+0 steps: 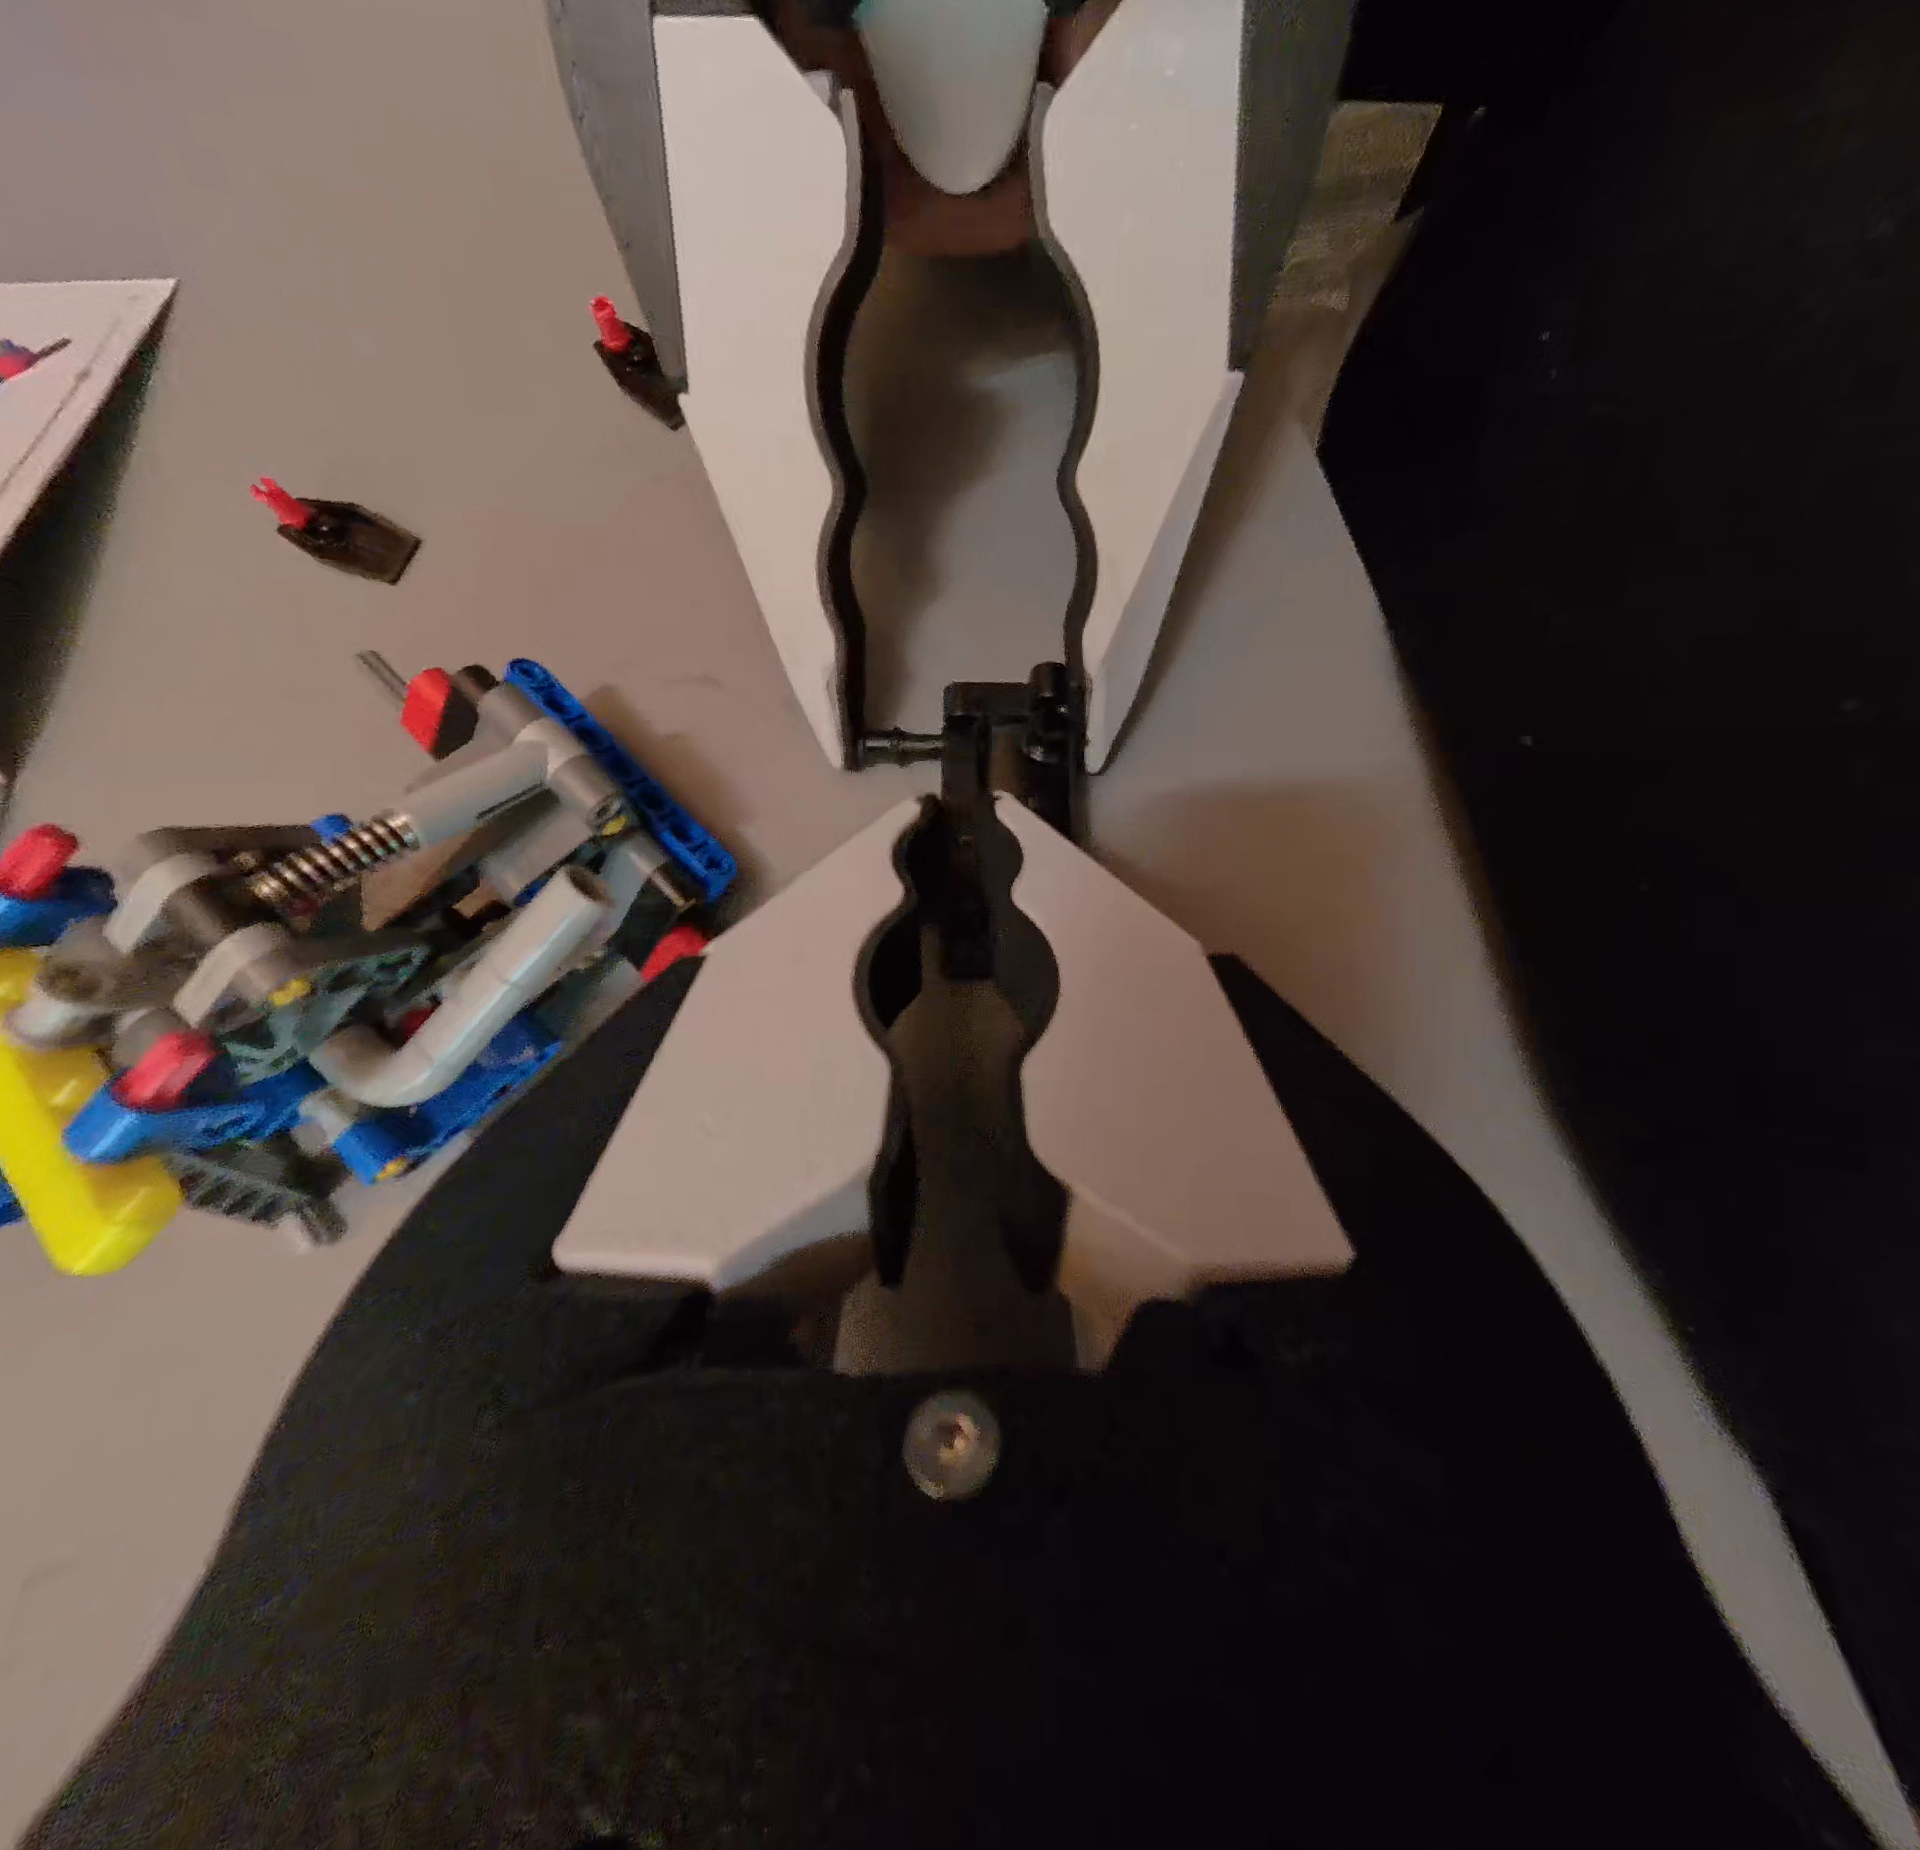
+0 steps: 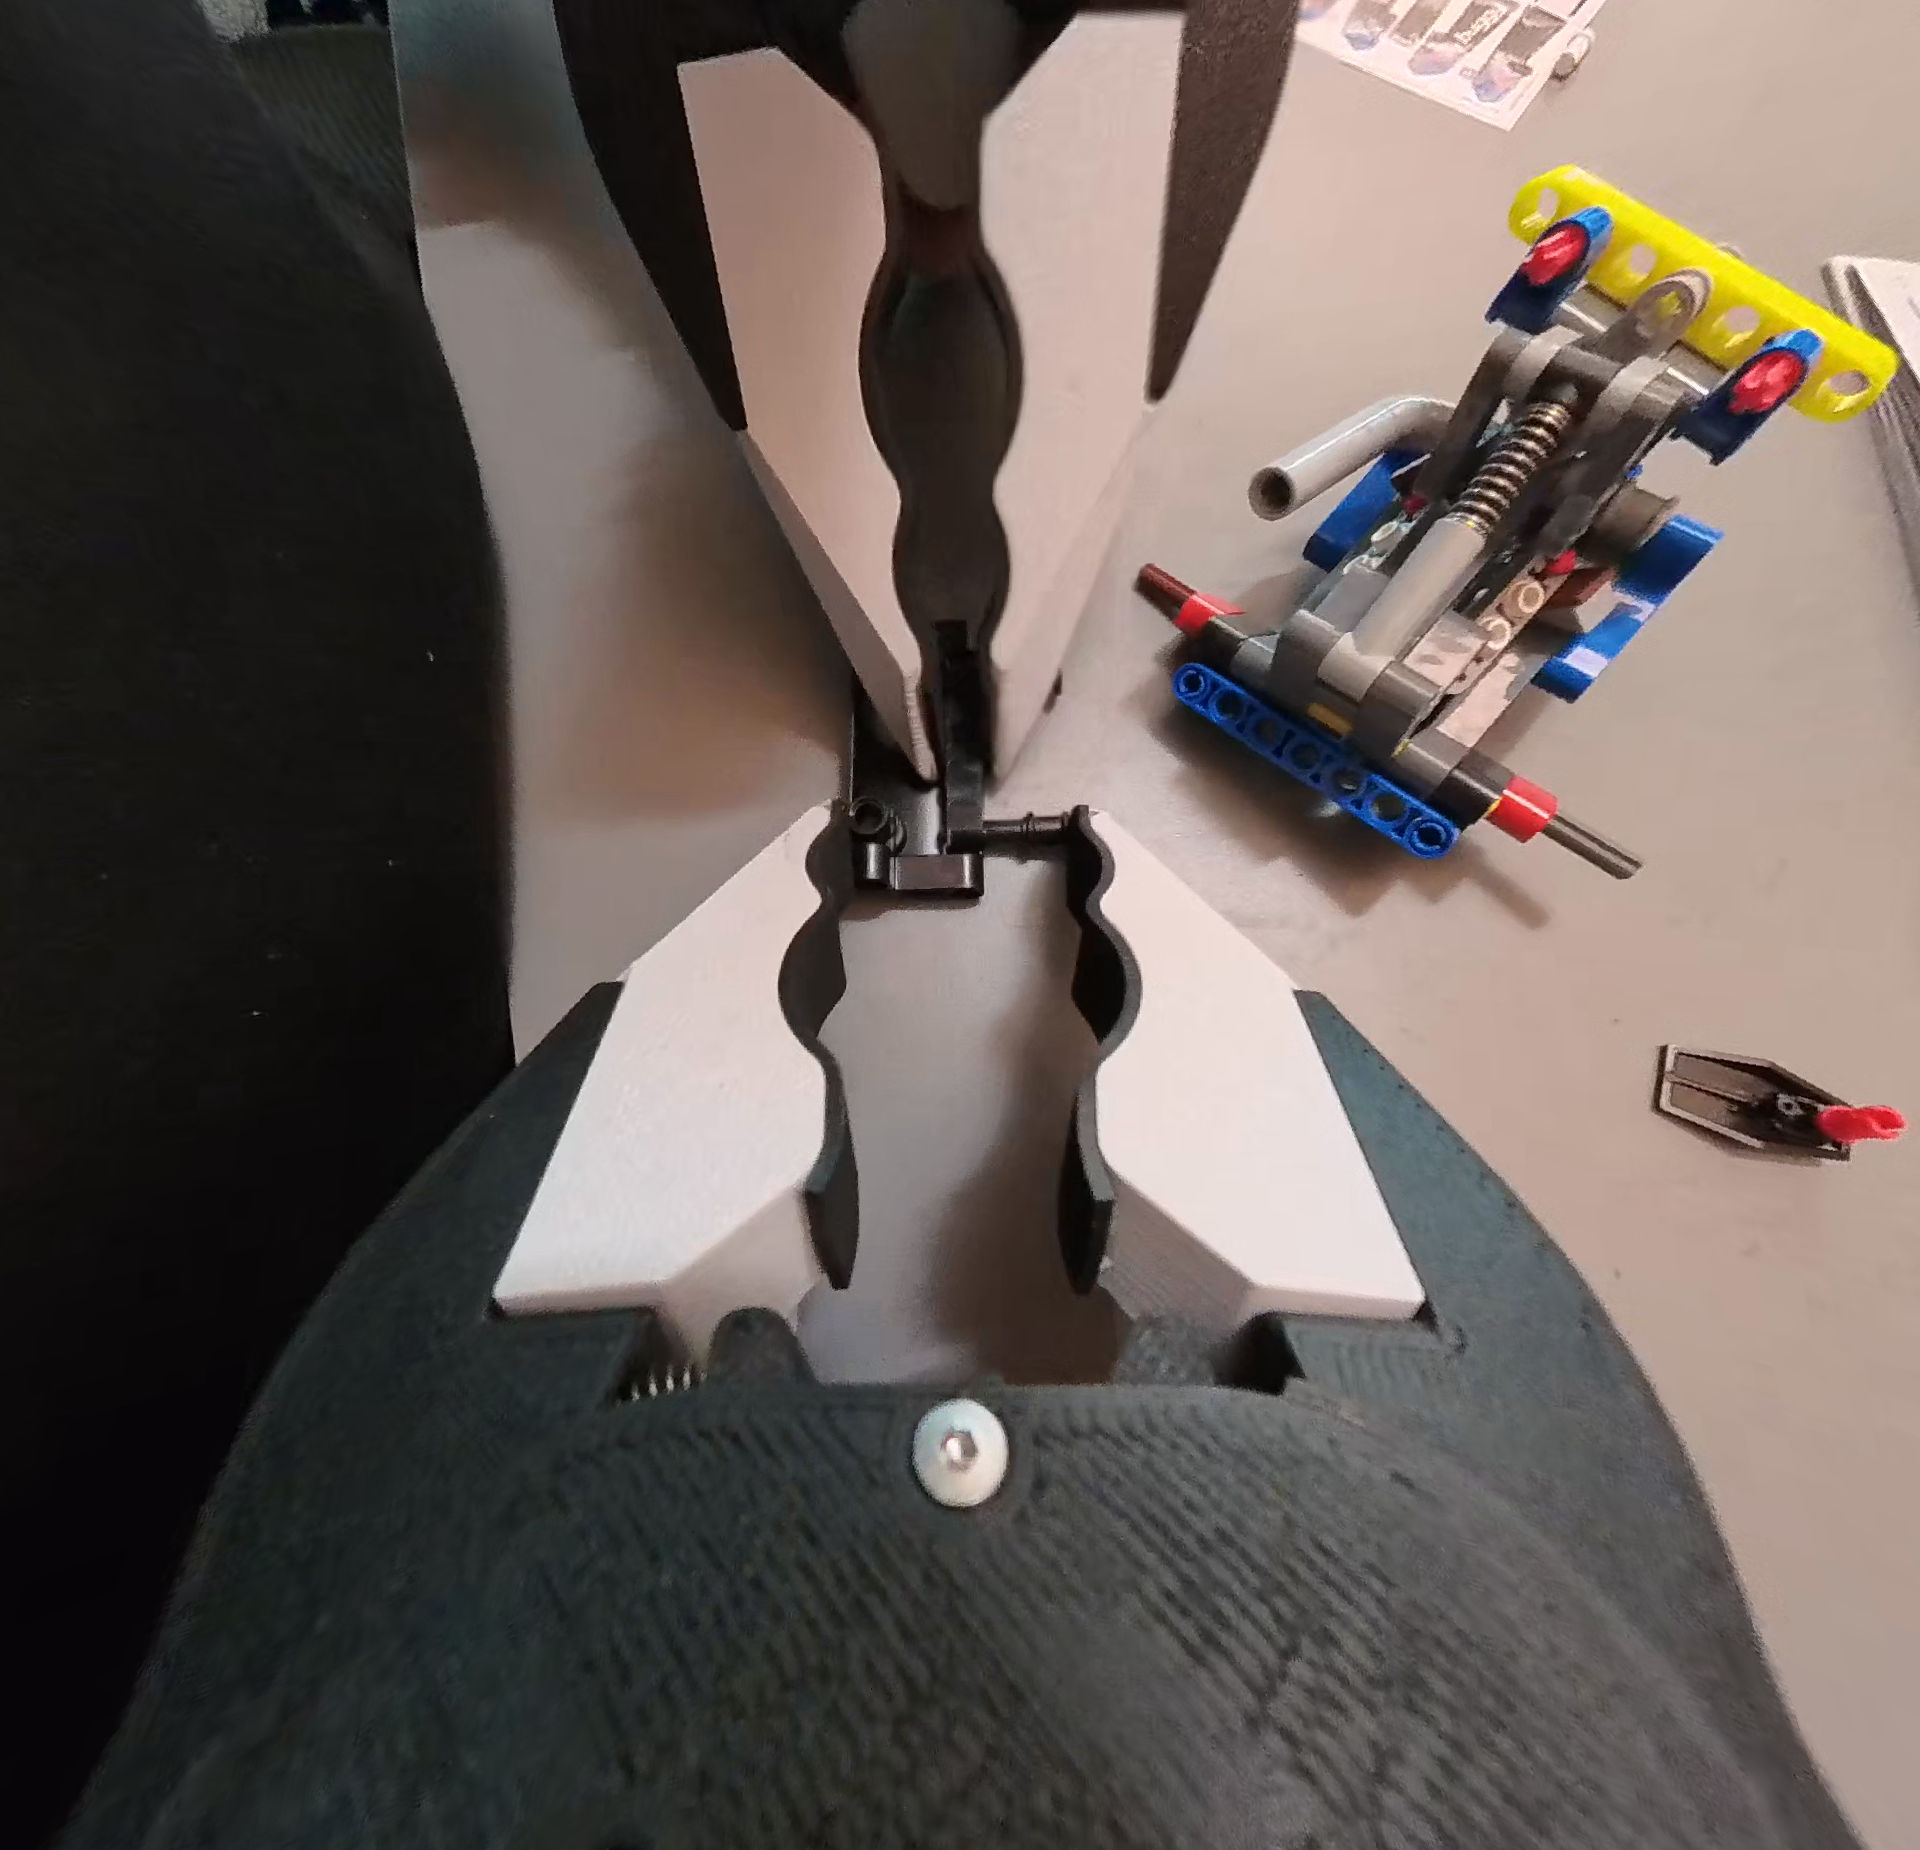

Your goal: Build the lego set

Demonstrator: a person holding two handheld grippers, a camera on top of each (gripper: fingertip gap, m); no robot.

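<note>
The left tongs [image 1: 961, 813] are pinching a thin black beam of a small black brick assembly [image 1: 1003, 725], pads tight on either side of it. The right tongs [image 2: 961, 844] are standing wider and are spanning the same black assembly [image 2: 920, 860]: one pad is meeting the tip of its protruding pin [image 2: 1023, 826], the other is backing its blocky connector end. The assembly is being held between both tongs above the grey worktop [image 1: 520, 190], close to its dark near edge.

The risk, as I judge it, is that the pin is bearing on the pad only by its tip; a slight twist between the two hands could be popping it out or levering the beam from the left pads, dropping the piece off the edge. Blur is making the exact contact hard to confirm.

The right wrist view is showing the pin's length, the connector's holes, and a printed sheet [image 2: 1475, 24] at the worktop's far corner. The left wrist view is showing two loose black-and-red parts [image 1: 343, 533] [image 1: 634, 361], while both are showing the blue, grey and yellow brick vehicle [image 1: 343, 959].
</note>
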